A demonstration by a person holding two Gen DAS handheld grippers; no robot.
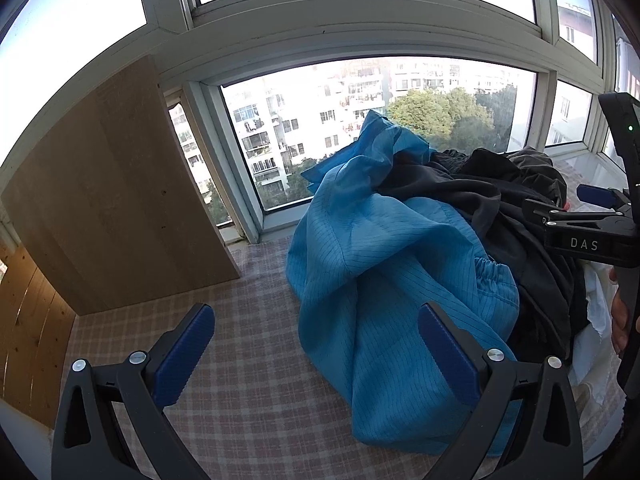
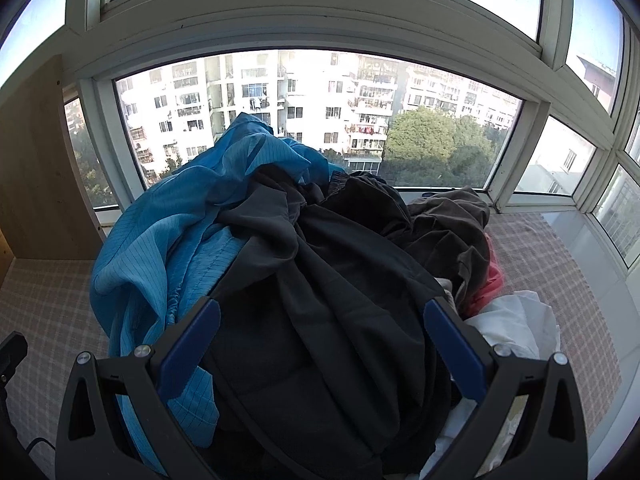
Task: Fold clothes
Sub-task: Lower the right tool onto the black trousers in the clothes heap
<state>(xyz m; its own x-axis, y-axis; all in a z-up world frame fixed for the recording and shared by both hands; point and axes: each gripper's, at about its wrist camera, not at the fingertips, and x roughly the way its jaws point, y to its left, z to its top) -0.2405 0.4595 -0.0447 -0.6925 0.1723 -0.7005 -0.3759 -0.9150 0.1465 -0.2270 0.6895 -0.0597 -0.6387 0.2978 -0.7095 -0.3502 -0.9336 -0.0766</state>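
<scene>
A heap of clothes lies on a checked cloth surface [image 1: 248, 344] by the window. A blue pinstriped garment [image 1: 372, 264] [image 2: 160, 240] forms its left side. A black garment [image 2: 320, 300] [image 1: 500, 208] covers the middle, with a dark brown one [image 2: 452, 232], a pink one [image 2: 492, 280] and a white one [image 2: 516, 320] at the right. My left gripper [image 1: 316, 352] is open, its right finger over the blue garment's edge and nothing held. My right gripper [image 2: 324, 344] [image 1: 584, 200] is open, hovering over the black garment.
A light wooden panel [image 1: 104, 200] stands upright at the left against the window frame [image 1: 224, 152]. A pine board wall [image 1: 28, 328] lies further left. Window glass runs along the back and right side [image 2: 600, 208]. Bare checked cloth [image 2: 560, 264] shows right of the pile.
</scene>
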